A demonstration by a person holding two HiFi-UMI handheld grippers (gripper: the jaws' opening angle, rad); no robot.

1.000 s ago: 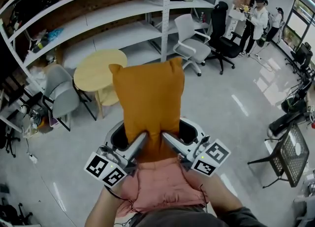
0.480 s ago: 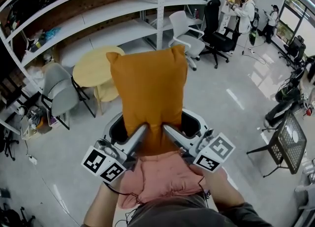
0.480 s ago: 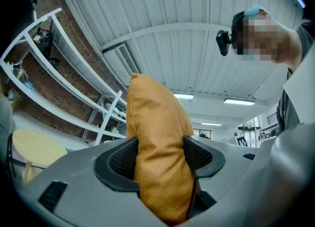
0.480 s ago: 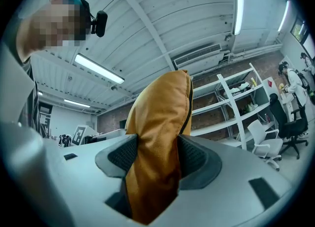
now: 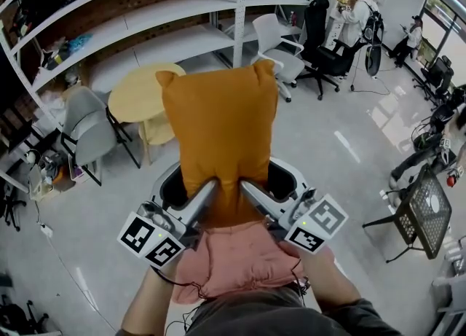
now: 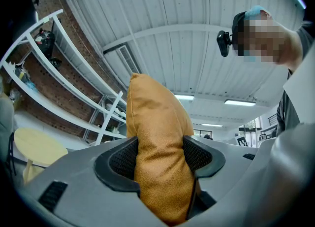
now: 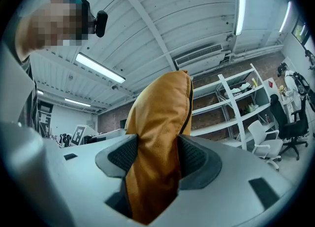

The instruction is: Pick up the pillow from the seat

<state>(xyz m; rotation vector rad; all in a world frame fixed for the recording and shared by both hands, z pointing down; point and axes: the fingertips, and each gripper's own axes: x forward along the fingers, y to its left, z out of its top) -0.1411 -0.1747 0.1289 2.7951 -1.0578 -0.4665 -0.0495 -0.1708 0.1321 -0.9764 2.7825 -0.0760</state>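
An orange-brown pillow (image 5: 220,141) is held upright in the air in front of me, its lower edge pinched from both sides. My left gripper (image 5: 207,194) is shut on its lower left part, my right gripper (image 5: 250,194) on its lower right. In the left gripper view the pillow (image 6: 160,162) bulges out between the dark ribbed pads (image 6: 123,159). The right gripper view shows the pillow (image 7: 157,157) squeezed the same way between its pads (image 7: 192,156). Below the pillow lies a pink cushion (image 5: 237,262) on a white seat with a dark shell (image 5: 285,181).
Behind the pillow stand a round yellow table (image 5: 142,101) and a grey chair (image 5: 87,134). White shelving (image 5: 145,28) runs along the brick wall. Office chairs (image 5: 280,50) and people (image 5: 360,10) are at the far right, a black mesh chair (image 5: 422,218) at the right edge.
The pillow has stayed up between both grippers; the view shifted slightly, and the people in the background moved.
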